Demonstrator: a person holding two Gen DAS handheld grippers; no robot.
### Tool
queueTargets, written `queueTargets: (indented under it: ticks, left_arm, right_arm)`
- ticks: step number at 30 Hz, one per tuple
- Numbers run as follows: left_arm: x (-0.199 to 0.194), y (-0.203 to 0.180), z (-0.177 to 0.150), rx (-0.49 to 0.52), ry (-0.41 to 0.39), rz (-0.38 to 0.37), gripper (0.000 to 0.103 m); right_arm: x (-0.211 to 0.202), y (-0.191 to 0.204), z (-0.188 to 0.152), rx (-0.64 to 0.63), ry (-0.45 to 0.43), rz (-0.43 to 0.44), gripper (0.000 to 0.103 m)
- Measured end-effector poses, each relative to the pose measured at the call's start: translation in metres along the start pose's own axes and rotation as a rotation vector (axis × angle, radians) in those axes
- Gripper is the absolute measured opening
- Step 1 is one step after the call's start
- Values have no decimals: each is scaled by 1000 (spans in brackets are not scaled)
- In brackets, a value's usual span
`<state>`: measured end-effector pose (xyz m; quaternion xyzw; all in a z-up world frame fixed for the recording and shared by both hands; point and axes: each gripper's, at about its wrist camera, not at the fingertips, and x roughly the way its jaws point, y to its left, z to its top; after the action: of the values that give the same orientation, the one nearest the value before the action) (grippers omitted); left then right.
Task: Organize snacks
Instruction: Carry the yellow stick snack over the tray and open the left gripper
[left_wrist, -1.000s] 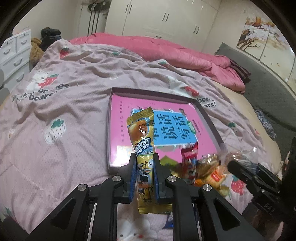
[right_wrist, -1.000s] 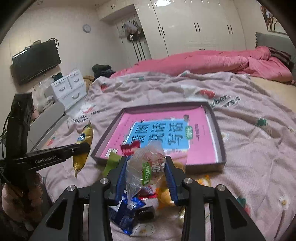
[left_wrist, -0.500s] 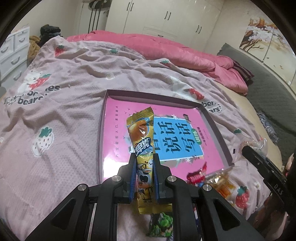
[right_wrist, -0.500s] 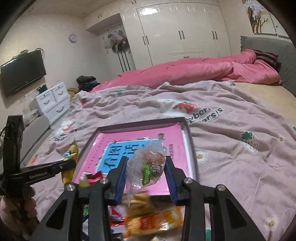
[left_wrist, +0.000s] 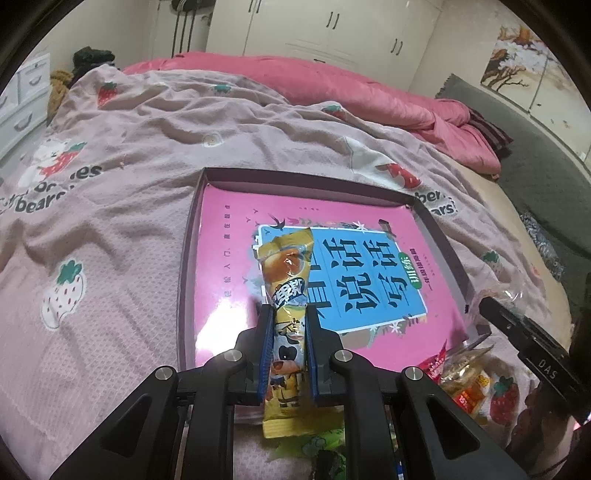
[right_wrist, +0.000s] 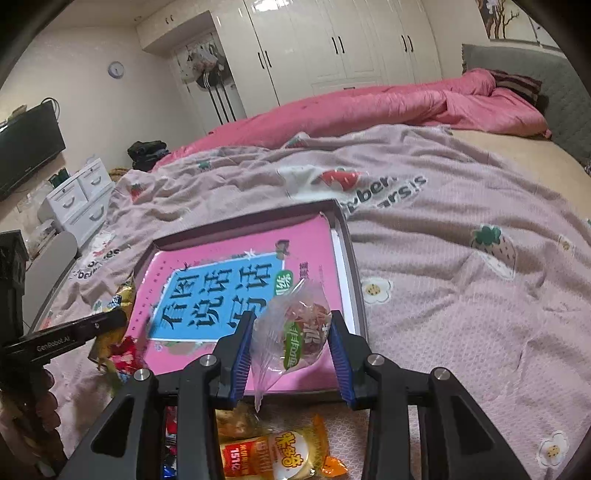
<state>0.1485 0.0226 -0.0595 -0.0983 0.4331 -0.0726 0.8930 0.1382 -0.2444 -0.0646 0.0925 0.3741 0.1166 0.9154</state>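
Snacks, two held, remainder loose on a bed. Left claw (left_wrist: 287, 343): clamped tight on a long yellow snack packet (left_wrist: 286, 291), upright between the blue pads (left_wrist: 266, 354), its top end over the near part of a shallow dark-rimmed tray (left_wrist: 186, 280); the packet's lower end is partly hidden behind the claw frame. Right claw (right_wrist: 290, 347): narrowly parted, holding a clear plastic snack bag (right_wrist: 295, 328) with reddish contents and a green label (print too distorted to read), over the tray's near right corner. Tray floor: pink sheet with a blue panel of large characters (left_wrist: 369, 291); no snack lies inside it. Tray rests on a pale pink blanket (left_wrist: 122, 192) printed with strawberries and bear lettering. Loose snack pile (right_wrist: 273, 452) on the blanket just beside the tray's near edge: one yellow-orange wrapped cake with red label visible in the right wrist view, a second clear bag above it partly covered by the claw, red and blue wrappers at the left mostly hidden under the frame, count not determinable. Left wrist view shows the same pile cut off at lower right, plus a green wrapper (left_wrist: 325, 443) under the claw, only partly seen. Beyond: rumpled pink duvet (right_wrist: 369, 107), white wardrobe (right_wrist: 332, 48), white drawer unit (right_wrist: 79, 199), wall television (right_wrist: 26, 147) cropped at the left edge.
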Motion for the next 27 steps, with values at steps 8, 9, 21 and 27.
queueTargets:
  ticks: [8, 9, 21, 27]
  left_arm:
    - [13, 2, 3, -7, 16, 4, 16]
    - [15, 3, 4, -9, 17, 2, 16]
    - [33, 7, 8, -8, 35, 37, 16]
    - [36, 8, 5, -10, 48, 43, 16]
  right_arm:
    - [10, -4, -4, 8, 24, 2, 39]
    - [12, -4, -4, 10, 26, 4, 39]
    - [20, -8, -1, 23, 31, 1, 40]
    - [19, -9, -2, 24, 29, 7, 41]
